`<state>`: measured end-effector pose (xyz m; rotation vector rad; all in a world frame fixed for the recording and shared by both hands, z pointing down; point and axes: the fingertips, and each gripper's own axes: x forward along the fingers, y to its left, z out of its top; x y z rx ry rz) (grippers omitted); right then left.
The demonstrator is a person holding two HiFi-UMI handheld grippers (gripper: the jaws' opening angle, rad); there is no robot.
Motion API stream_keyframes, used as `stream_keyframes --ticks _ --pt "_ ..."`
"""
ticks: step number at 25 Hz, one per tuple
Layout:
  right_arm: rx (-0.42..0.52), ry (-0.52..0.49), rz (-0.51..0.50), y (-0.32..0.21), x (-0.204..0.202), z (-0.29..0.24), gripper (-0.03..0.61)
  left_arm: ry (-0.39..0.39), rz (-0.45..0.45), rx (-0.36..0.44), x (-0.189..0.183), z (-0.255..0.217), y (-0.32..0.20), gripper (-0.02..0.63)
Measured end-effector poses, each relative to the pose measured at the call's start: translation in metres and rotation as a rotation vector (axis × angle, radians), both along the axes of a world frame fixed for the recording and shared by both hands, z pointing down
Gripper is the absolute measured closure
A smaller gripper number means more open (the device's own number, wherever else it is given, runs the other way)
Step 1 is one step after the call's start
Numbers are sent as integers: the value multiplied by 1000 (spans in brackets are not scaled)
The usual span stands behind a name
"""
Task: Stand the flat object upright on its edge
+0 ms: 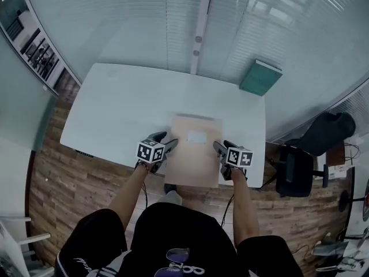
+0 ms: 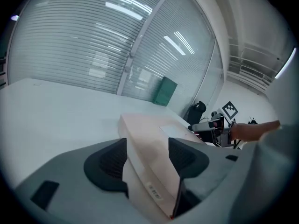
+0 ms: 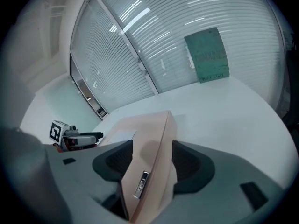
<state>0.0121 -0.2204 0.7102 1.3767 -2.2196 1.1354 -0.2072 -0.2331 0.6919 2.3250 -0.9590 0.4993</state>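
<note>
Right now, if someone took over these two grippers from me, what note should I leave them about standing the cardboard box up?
Left gripper: open, jaws straddling the left side edge of the cardboard box, not clamped.
Right gripper: open, jaws straddling the box's right side edge, not clamped.
Box: lying flat on the white table, near the person, label facing up.
Done: both grippers are lined up on the box's sides.
Left: close both on it, tip it up onto one edge, check it stands, then let go.

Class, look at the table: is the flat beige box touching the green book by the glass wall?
Apart. The head view shows a stretch of bare white table between the beige box and the green book.
</note>
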Motion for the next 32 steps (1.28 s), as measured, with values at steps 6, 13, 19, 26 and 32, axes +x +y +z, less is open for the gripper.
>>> stream_keyframes --ticks 6,13,19,26,32 --pt "-70 -100 7 -8 -6 17 318 80 27 -137 3 20 -7 350" --pt "-109 -230 -49 -11 -8 21 318 123 92 -202 11 25 -8 350" --pt "-116 -230 -120 -12 -9 20 318 148 42 -191 11 24 -9 350" --pt "-125 -255 -168 -15 -5 18 322 140 -77 -165 15 16 -5 351" --pt "-79 -276 -186 -32 11 0 324 138 -121 -99 31 -9 -21 351"
